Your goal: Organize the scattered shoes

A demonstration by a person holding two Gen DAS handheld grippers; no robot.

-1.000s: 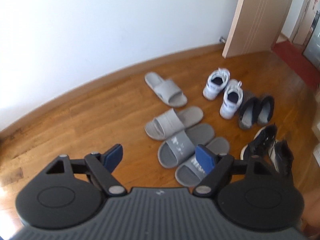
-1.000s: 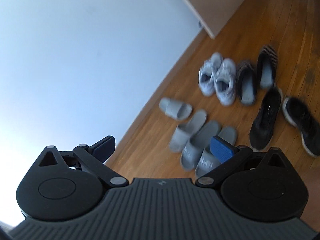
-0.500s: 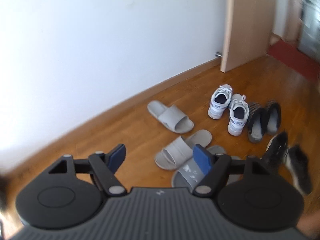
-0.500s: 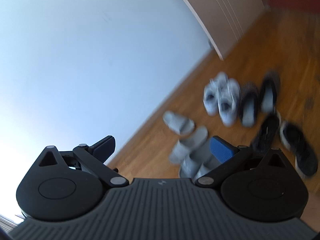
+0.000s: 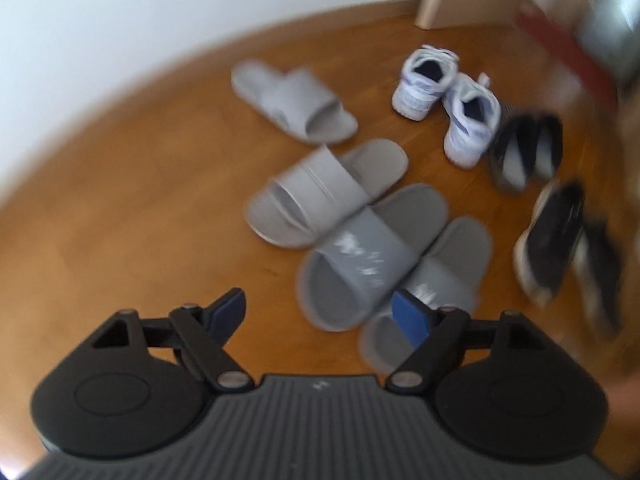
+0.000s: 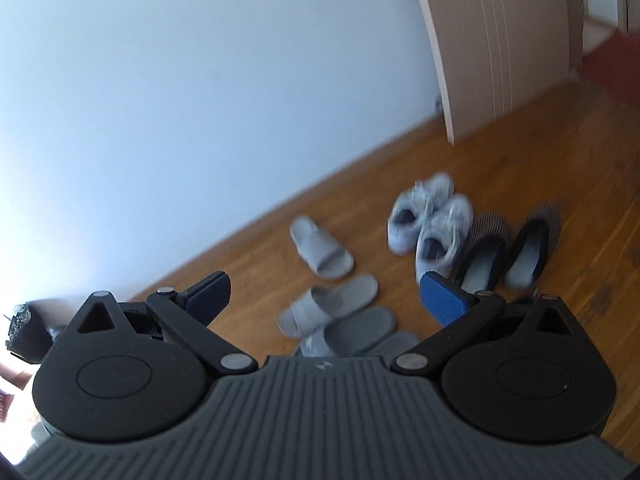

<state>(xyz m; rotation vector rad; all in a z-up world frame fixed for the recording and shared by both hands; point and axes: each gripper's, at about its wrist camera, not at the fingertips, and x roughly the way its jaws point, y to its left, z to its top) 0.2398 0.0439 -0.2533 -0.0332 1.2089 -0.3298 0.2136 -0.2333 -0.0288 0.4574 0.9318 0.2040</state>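
Observation:
Shoes lie scattered on the wooden floor (image 5: pixel 120 200). A light grey slide (image 5: pixel 292 102) lies apart near the wall; a second one (image 5: pixel 320 192) leans on two dark grey slides (image 5: pixel 372 252). White sneakers (image 5: pixel 448 100), dark slippers (image 5: pixel 528 152) and black sneakers (image 5: pixel 560 240) lie to the right. My left gripper (image 5: pixel 320 314) is open and empty, just above the dark grey slides. My right gripper (image 6: pixel 326 294) is open and empty, held higher, over the same slides (image 6: pixel 344 328). The white sneakers (image 6: pixel 432 228) and slippers (image 6: pixel 508 248) show there too.
A white wall (image 6: pixel 200 80) with a wooden skirting runs behind the shoes. A pale door (image 6: pixel 492 40) stands open at the right, with a red mat (image 5: pixel 560 48) past it. A dark object (image 6: pixel 28 332) sits at the far left by the wall.
My left gripper has dropped down and closer to the grey slides. The right gripper has tilted and swung, so the shoes sit lower in its view. Both stay open.

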